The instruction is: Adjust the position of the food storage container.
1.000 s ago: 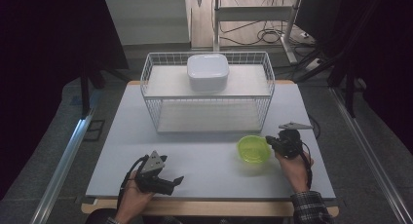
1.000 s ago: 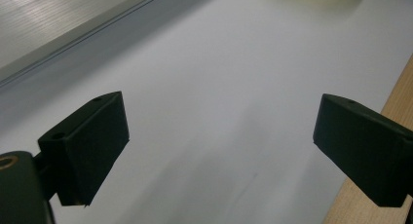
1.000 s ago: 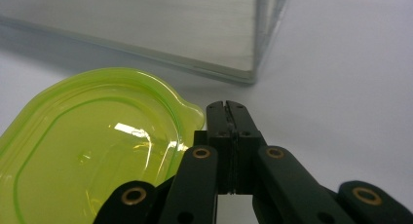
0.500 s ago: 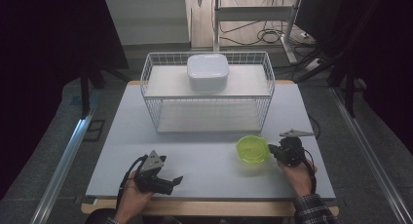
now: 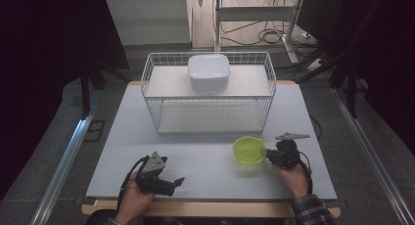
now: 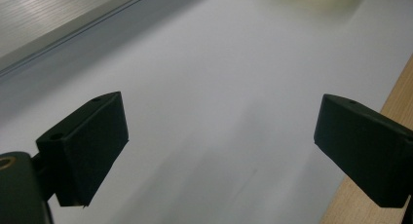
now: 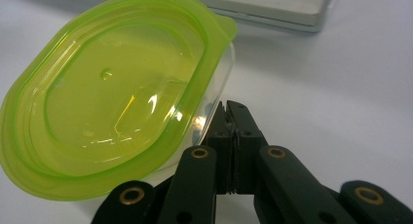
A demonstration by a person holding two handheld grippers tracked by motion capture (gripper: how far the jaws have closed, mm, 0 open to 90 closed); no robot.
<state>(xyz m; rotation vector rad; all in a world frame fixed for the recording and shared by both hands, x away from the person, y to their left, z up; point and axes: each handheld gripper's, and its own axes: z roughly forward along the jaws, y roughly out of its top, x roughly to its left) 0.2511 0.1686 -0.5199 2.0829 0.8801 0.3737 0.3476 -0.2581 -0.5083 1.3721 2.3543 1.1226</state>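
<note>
Pinching or merely nudging, hard to call: the right gripper (image 7: 233,109) has its jaws pressed together right at the side wall of the green-lidded container (image 7: 114,90), just under the lid's rim. The right gripper view shows no wall clearly caught between the tips, so I read them as touching the tub, not holding it

Landmark: the white wire rack (image 5: 209,95) at the far middle of the table (image 5: 122,137). The container (image 5: 249,149) sits on the table just in front of the rack's right front corner, apart from it. The lid looks tilted, its near-left edge lower, so the tub may be tipped by the contact

Key relation: the container lies directly ahead and left of the right gripper (image 5: 270,158), on the rack side of it. The lid's longer axis seems to run away from the tips toward the rack

Left gripper (image 5: 177,182): jaws spread wide, nothing between them, resting well in front of the rack's left half, far from the container. Right hand (image 5: 293,178) is plainly the nearer one

A white lidded box (image 5: 209,72) sits on top of the rack
</note>
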